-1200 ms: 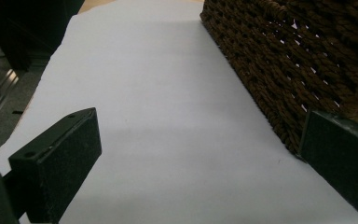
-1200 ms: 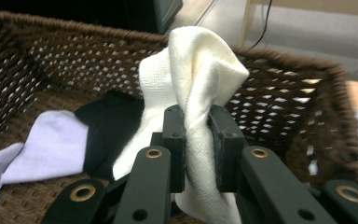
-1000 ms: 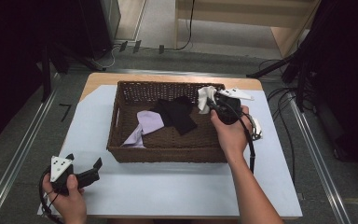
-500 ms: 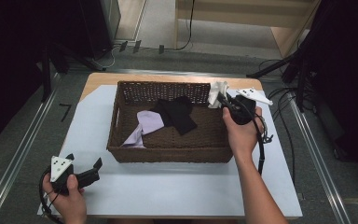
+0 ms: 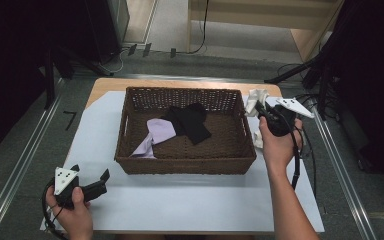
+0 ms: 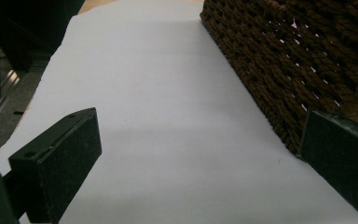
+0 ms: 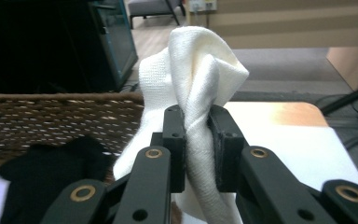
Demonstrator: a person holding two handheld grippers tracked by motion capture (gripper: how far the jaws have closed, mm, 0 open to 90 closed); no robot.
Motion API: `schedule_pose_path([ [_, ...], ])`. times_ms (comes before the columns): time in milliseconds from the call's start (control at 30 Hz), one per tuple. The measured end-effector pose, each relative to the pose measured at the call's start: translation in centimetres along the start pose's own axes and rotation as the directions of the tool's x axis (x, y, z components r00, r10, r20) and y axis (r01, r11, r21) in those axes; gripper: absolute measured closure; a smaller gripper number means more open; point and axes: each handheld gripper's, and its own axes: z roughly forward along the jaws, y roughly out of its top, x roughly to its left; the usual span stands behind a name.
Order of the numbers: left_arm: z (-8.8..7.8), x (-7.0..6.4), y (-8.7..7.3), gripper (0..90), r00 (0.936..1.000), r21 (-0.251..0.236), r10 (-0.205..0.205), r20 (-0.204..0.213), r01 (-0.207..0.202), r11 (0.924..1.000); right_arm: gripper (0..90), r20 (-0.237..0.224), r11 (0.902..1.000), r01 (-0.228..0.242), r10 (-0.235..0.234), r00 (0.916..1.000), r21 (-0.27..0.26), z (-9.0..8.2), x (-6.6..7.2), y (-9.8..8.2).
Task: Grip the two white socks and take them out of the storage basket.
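my right gripper (image 7: 196, 149) is clamped on the white cloth (image 7: 193, 88), held up past the right edge of the basket (image 5: 247, 130). its loose tail could snag that rim and pull free. my left gripper (image 5: 82, 185) rests open and empty at the table's near-left corner.

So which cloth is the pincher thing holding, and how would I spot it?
Find the big brown woven basket in the middle of the white-covered table. Just past its right wall, the right gripper is shut on a white cloth that hangs outside the basket. It is creamy white and lifted up, while the black cloth and the lilac cloth lie inside the basket.
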Motion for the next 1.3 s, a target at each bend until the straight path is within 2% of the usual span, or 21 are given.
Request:
schedule_pose_path([
  [333, 0.0, 0.0, 0.0, 0.0, 1.0000, 0.001, 0.000, 0.001, 0.000, 1.0000, 78.5, 0.086, 0.9984, -0.037, 0.033, 0.9957, 0.042, 0.0, -3.4, -2.4],
  [533, 0.0, 0.0, 0.0, 0.0, 1.0000, 0.000, 0.000, 0.001, 0.000, 1.0000, 77.8, 0.139, 0.9928, -0.058, 0.043, 0.9893, 0.105, 0.1, -5.1, -4.4],
  [600, 0.0, 0.0, 0.0, 0.0, 1.0000, 0.000, 0.000, 0.001, 0.000, 1.0000, 74.4, 0.149, 0.9896, -0.059, 0.039, 0.9880, 0.131, 0.2, -5.6, -5.1],
  [667, 0.0, 0.0, 0.0, 0.0, 1.0000, -0.001, 0.000, 0.001, 0.000, 1.0000, 67.1, 0.150, 0.9873, -0.052, 0.029, 0.9883, 0.150, 0.1, -6.1, -5.7],
  [767, 0.0, 0.0, 0.0, 0.0, 1.0000, -0.002, 0.000, 0.001, 0.000, 1.0000, 53.8, 0.148, 0.9880, -0.034, 0.011, 0.9889, 0.151, -0.2, -6.5, -6.6],
  [867, 0.0, 0.0, 0.0, 0.0, 1.0000, 0.000, 0.000, 0.001, 0.000, 1.0000, 47.4, 0.158, 0.9868, -0.013, -0.013, 0.9873, 0.161, -0.8, -7.0, -7.3],
  [1233, 0.0, 0.0, 0.0, 0.0, 1.0000, -0.004, 0.002, 0.000, -0.002, 1.0000, 44.2, 0.150, 0.9942, -0.011, -0.005, 0.9887, 0.107, -4.5, -8.5, -9.7],
  [1300, 0.0, 0.0, 0.0, 0.0, 1.0000, -0.005, 0.002, 0.000, -0.002, 1.0000, 44.0, 0.146, 0.9948, -0.024, 0.009, 0.9892, 0.099, -5.2, -8.7, -10.1],
])
